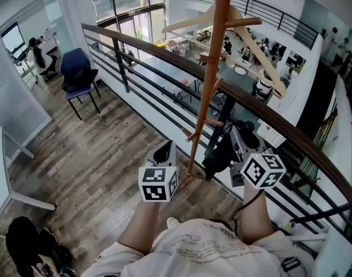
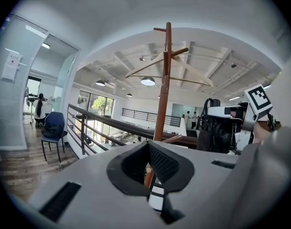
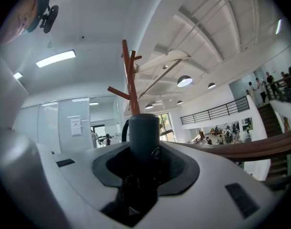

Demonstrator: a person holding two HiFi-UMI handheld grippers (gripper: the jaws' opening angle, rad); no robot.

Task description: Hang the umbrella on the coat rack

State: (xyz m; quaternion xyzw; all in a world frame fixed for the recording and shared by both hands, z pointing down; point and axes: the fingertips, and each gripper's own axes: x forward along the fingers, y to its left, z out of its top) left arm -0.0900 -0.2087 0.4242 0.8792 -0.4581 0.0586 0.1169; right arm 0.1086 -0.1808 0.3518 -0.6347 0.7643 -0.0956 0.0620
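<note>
The wooden coat rack stands by the railing, with pegs low on its pole and at its top. It also shows in the left gripper view as the coat rack, and in the right gripper view as the coat rack. My right gripper is shut on the folded black umbrella, just right of the pole. The umbrella's dark handle sticks up between the jaws. My left gripper is left of the pole, shut and holding nothing, and its view shows the umbrella at the right.
A dark railing with a wooden top rail runs behind the rack, over a drop to a lower floor. A blue chair stands at the back left. A white table and a black bag are at the left.
</note>
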